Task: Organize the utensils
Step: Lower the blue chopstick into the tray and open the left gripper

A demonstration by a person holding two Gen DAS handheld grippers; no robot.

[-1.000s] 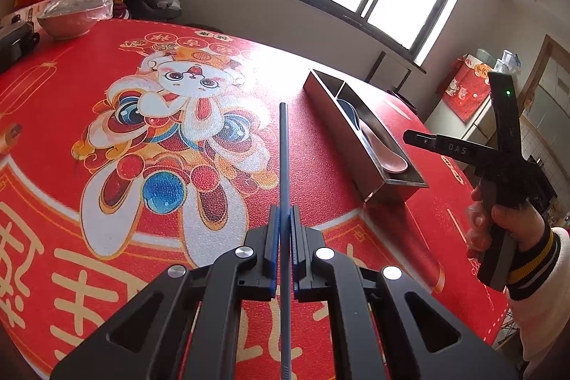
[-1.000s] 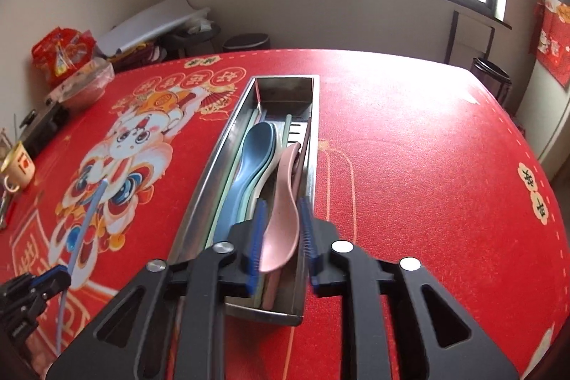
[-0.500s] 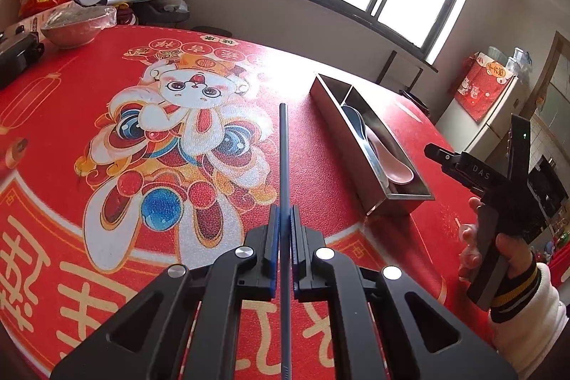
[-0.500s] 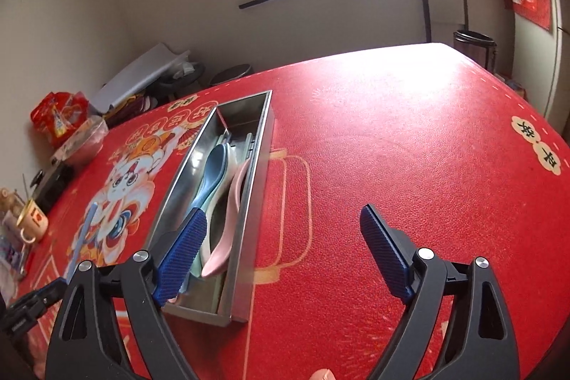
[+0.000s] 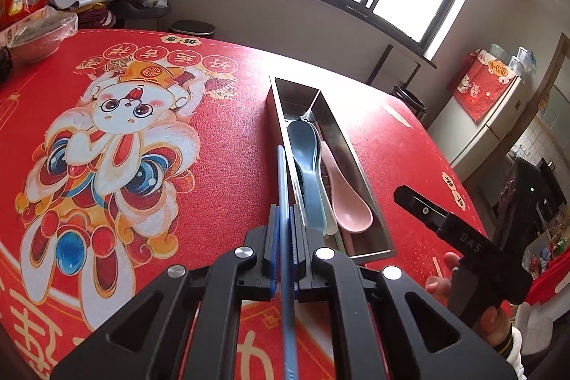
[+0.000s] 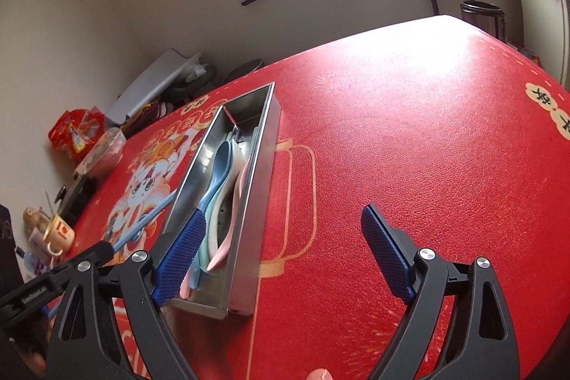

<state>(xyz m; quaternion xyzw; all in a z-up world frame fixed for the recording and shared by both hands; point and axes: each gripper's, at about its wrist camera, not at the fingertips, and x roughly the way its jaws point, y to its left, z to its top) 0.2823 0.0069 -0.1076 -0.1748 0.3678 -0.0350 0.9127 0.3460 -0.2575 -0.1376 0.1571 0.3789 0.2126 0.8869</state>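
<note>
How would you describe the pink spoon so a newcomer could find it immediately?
Find the long steel tray on the red tablecloth. Several spoons lie lengthwise inside it. The pink spoon lies nearest the tray's right wall in the left wrist view, beside the dark blue spoon; it alone is pink.

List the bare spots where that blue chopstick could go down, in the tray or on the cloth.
Steel tray: far end past the blue spoon bowl is bare; the near half is crowded with blue spoon, pink spoon and others stacked. The red tablecloth right of the tray is wide open. The left claw grips the blue chopstick.
</note>
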